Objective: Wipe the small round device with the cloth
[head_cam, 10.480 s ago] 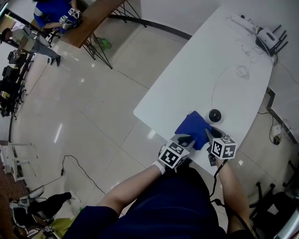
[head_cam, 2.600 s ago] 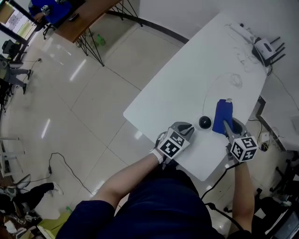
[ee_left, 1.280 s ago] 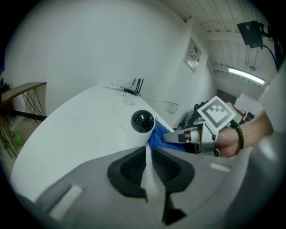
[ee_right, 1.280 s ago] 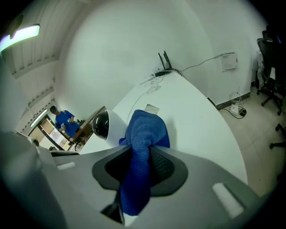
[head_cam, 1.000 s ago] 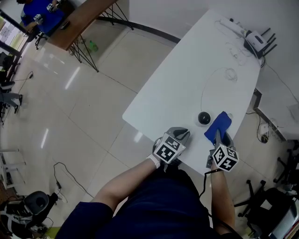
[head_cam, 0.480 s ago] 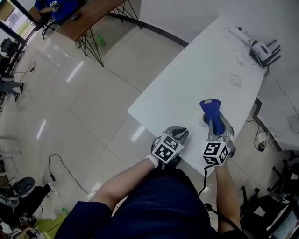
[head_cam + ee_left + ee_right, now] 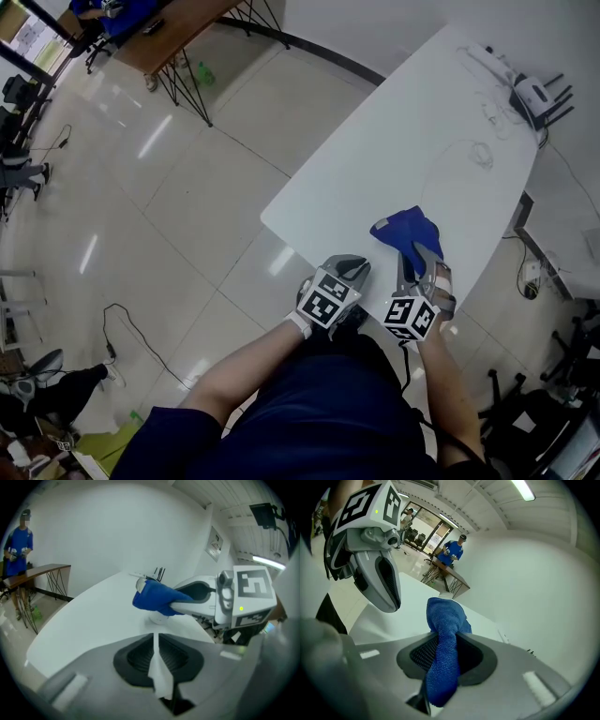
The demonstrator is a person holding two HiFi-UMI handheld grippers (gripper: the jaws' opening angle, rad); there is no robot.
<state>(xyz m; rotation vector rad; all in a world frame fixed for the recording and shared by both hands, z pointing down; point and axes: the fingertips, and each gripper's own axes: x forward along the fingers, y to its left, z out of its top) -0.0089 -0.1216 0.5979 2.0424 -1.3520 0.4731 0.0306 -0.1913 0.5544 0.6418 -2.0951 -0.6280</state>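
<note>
Above a white table (image 7: 394, 141) on a glossy tiled floor (image 7: 169, 187), the right gripper (image 7: 412, 255) pinches a blue cloth (image 7: 405, 228) over the small round device (image 7: 158, 618); the left gripper (image 7: 351, 267) has its jaws together.

light: bright, even | glare: floor (image 7: 155, 136) streaks | edges: fisheye, dark vignette | close range: blurred

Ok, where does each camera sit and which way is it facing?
Head view: on the person's head, looking steeply down at the white table; both forearms, left gripper and right gripper show.
Left gripper view: on the left gripper, looking along its closed jaws at the small round white-based device beneath the blue cloth.
Right gripper view: on the right gripper, looking along its jaws, clamped on the cloth.
Shared: both gripper views show the other gripper and the cloth.
</note>
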